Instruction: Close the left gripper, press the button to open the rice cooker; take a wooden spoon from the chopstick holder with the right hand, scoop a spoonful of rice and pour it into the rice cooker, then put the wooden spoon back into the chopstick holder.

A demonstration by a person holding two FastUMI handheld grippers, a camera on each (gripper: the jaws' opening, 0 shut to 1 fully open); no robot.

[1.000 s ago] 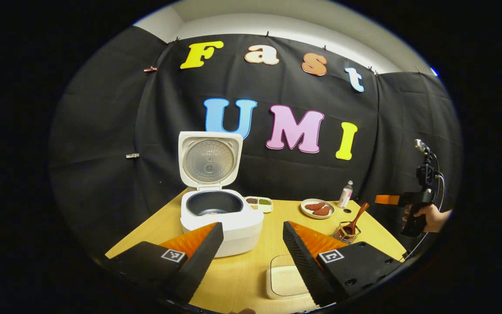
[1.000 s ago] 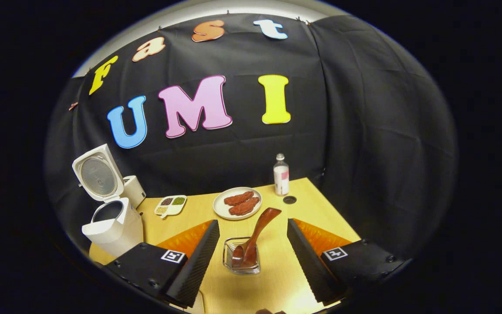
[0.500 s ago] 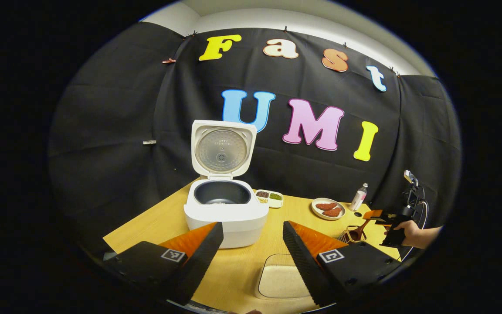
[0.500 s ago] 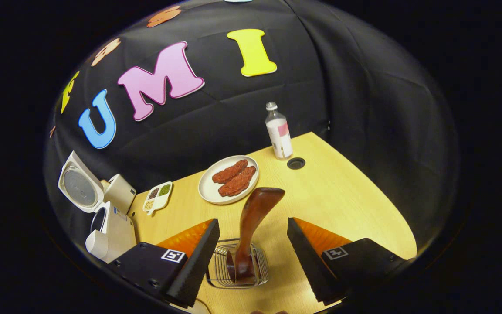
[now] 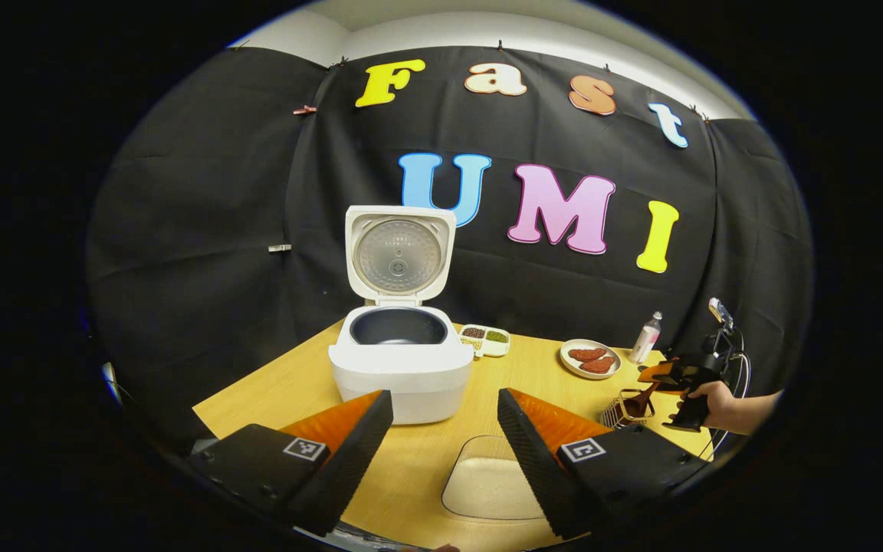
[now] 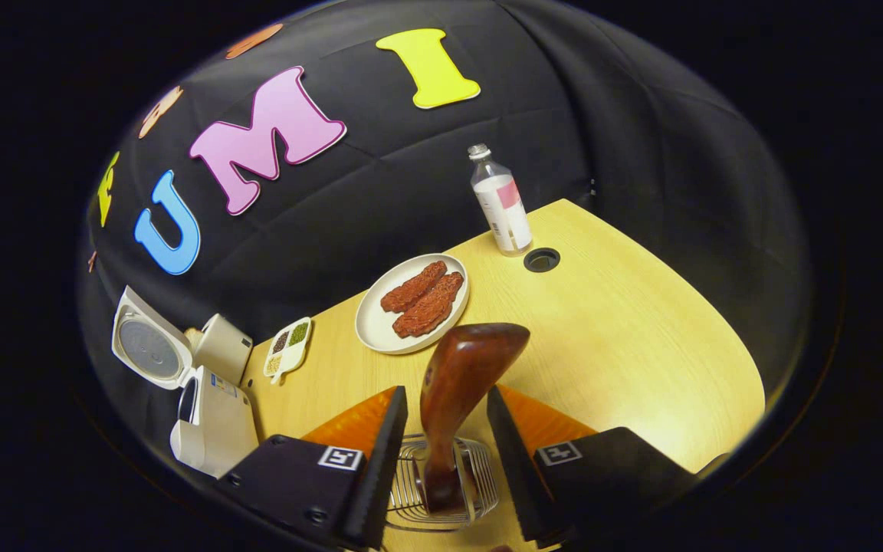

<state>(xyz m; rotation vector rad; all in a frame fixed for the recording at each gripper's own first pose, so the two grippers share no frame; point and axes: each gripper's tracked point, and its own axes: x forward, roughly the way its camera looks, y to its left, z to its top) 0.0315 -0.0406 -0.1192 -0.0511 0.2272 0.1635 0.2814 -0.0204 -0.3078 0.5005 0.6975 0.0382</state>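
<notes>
The rice cooker [image 5: 401, 366] stands on the wooden table [image 5: 273, 391] with its lid [image 5: 399, 256] swung upright and the dark inner pot [image 5: 398, 327] exposed. The left gripper [image 5: 441, 425] hangs above the near table edge with its fingers spread wide and nothing between them; a pale shallow rice container [image 5: 487, 484] lies on the table just below and between them. Behind the cooker sits a small divided dish of grains [image 5: 485, 340], and farther right a plate of reddish meat slices [image 5: 591, 358] and a small bottle [image 5: 645, 337]. In the right gripper view, the right gripper [image 6: 445, 429] straddles the handle of the wooden spoon [image 6: 458, 387], which stands tilted in the wire chopstick holder [image 6: 441, 494]. Its fingers are narrowed close on either side of the handle, but whether both press on it cannot be told. In the left gripper view, a hand [image 5: 717, 402] holds that gripper at the holder, at the table's right side. The plate [image 6: 413, 303], the bottle [image 6: 500, 201] and a round hole [image 6: 542, 259] in the tabletop lie beyond the spoon, and the cooker [image 6: 208, 410] stands off to the left.
</notes>
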